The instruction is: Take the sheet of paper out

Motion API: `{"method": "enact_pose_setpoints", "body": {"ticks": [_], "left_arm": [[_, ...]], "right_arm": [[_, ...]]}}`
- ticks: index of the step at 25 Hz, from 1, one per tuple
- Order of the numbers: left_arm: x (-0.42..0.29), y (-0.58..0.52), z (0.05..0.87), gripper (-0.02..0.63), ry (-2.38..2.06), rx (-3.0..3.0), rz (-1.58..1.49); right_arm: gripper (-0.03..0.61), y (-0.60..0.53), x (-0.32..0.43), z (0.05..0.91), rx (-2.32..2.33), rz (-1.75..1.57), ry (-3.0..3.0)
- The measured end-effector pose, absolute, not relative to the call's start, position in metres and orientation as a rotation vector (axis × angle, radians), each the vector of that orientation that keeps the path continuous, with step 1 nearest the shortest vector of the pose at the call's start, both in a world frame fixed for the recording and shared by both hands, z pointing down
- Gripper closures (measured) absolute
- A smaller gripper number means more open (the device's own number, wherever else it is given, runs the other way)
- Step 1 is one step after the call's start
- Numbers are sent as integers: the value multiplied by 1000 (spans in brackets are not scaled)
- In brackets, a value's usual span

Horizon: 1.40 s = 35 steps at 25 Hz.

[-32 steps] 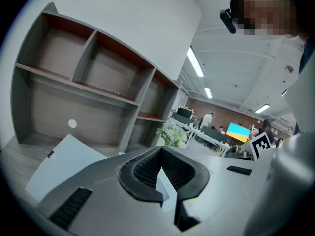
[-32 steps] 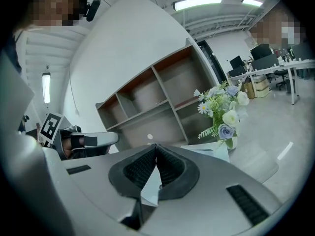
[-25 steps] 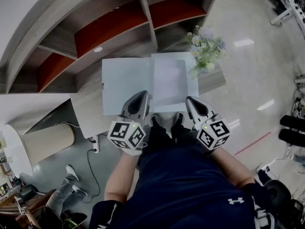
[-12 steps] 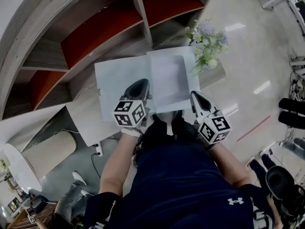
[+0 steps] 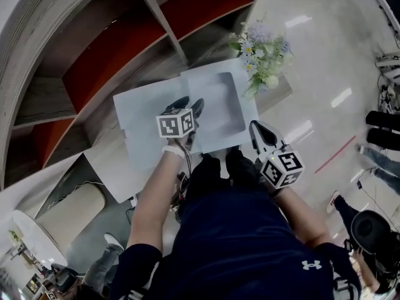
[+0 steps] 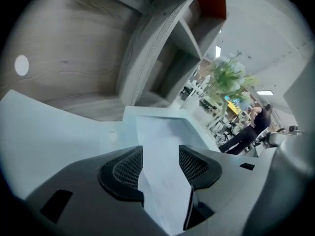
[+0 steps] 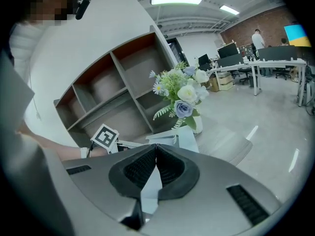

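Since a second ago our left claw (image 5: 191, 107) has dropped forward over the sheet (image 5: 220, 102), its jaws just opening wide and gripping nothing. The sheet runs lengthwise straight ahead, with the flowers (image 5: 261, 49) at its far right corner. Our right claw (image 5: 259, 130), closed and empty, sits nearer us.

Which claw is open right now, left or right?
The left claw: its jaws have just been opening and stand apart above the sheet of paper, not pinching it. The right claw is shut, pads together.
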<state>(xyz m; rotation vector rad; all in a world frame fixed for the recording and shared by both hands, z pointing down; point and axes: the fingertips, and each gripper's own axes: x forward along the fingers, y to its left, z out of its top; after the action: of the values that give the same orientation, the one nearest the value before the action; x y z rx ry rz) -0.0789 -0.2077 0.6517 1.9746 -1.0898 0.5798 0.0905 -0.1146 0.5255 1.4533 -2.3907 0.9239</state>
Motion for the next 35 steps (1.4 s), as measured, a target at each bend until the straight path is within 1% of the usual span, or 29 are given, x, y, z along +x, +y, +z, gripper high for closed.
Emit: {"method": "enact_pose_setpoints", "body": {"ticks": [5,12,18,22,23,27,31,35], "left_arm": [[-82,-225,678,374,-1111,1932,665],[-74,-234,699,348,-1105,1909,766],[-68,-227,708,348,-1100,1881,793],[-57,-218,707,363,-1044,1868,768],[-54,-216,706,401,-1023,1865,753],[-47,-207,706,519,-967,1833,677],[-49,-205,706,581,-954,1786,583],[-56,-205,704,597,-947,1759,537]], "right_arm": [[565,-112,96,531,1460,957,-2365],[565,-110,89,537,1433,1006,-2367],[565,-109,90,540,1422,1022,-2361],[565,-110,90,542,1423,1039,-2352],[565,-110,90,543,1422,1043,-2352],[565,-109,85,544,1403,1061,-2356],[565,-104,79,547,1373,1075,-2356],[565,-100,76,548,1358,1083,-2358]]}}
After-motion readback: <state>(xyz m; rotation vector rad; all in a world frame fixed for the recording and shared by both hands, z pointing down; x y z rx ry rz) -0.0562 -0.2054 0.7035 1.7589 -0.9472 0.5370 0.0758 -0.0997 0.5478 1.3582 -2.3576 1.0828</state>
